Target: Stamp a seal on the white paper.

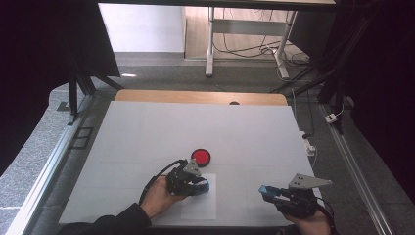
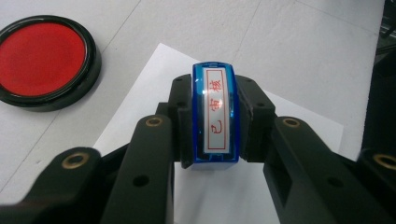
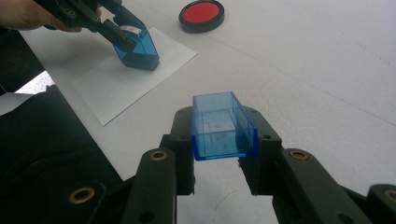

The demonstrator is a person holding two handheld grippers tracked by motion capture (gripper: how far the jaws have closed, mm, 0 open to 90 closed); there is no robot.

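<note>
While the right tool (image 3: 219,161) sits nearest the person's edge of the bench (image 1: 147,132), its jaws pinch a clear blue stamp cap (image 3: 223,126), an open-topped rectangular shell held just above the white surface. The person's right hand (image 1: 311,223) grips that tool at the lower right of the high view. To its left and a little farther in, the left tool (image 2: 215,126) is pinching a blue self-inking stamp (image 2: 215,114) by its two long sides; the stamp's top carries a white label with red characters inside a red border. Seen from the right gripper view, this stamp tilts, its base resting on a white sheet of paper (image 1: 198,205) that lies flat on the bench. The left hand (image 1: 159,196) wraps the tool from behind, with a dark sleeve (image 1: 112,223) trailing to the near edge. Just beyond the paper's far edge lies a round red ink pad (image 1: 200,156) in a black rim, apart from both tools.
</note>
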